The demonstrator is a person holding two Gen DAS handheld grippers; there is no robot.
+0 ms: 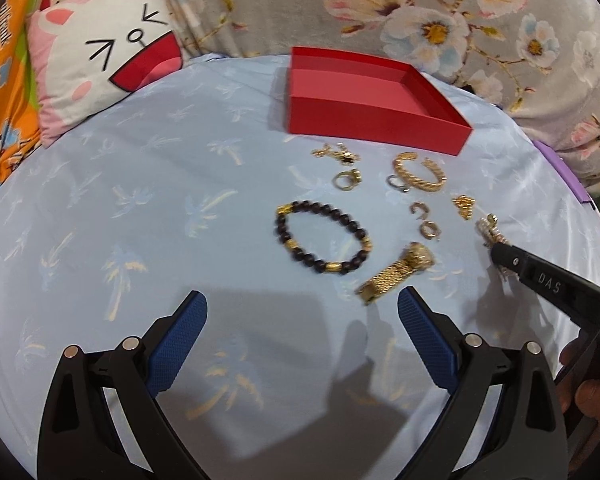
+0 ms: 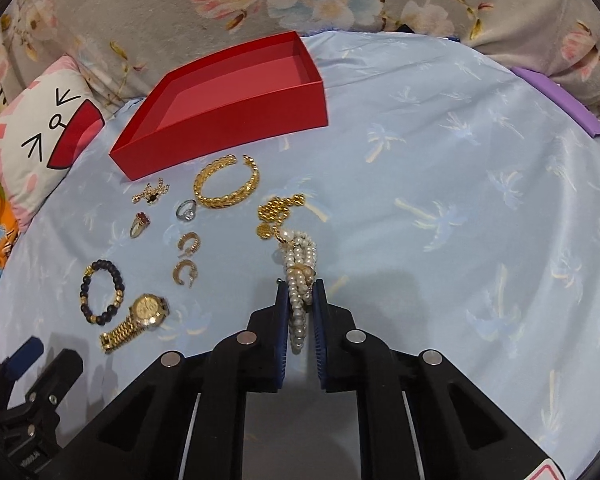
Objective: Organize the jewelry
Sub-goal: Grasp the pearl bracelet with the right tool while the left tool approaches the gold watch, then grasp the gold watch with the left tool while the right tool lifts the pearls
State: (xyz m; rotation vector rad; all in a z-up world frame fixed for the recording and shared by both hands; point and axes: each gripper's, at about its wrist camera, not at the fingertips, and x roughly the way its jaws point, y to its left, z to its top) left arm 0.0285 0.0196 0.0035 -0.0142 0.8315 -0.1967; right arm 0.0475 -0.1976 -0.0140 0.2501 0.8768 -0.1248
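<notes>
A: Item one?
B: Pearl bracelet (image 2: 300, 276), multi-strand, clamped between the blue pads of the right tongs (image 2: 301, 296); its far end lies on the blue palm-print cloth (image 2: 440, 184), touching a gold charm piece (image 2: 278, 208).

A: Left tongs (image 1: 302, 312)?
B: Spread wide, nothing between them, near the gold watch (image 1: 396, 270).

A: Remaining stock?
B: Black bead bracelet (image 1: 324, 238), gold bangle (image 2: 226, 182), rings, earrings, all loose before the empty red box (image 2: 220, 120).

Home bedroom: soft surface under a blue palm-print sheet (image 1: 140, 208), cartoon cat pillow (image 1: 100, 64), grey floral blanket (image 1: 440, 20) bunched behind it.
</notes>
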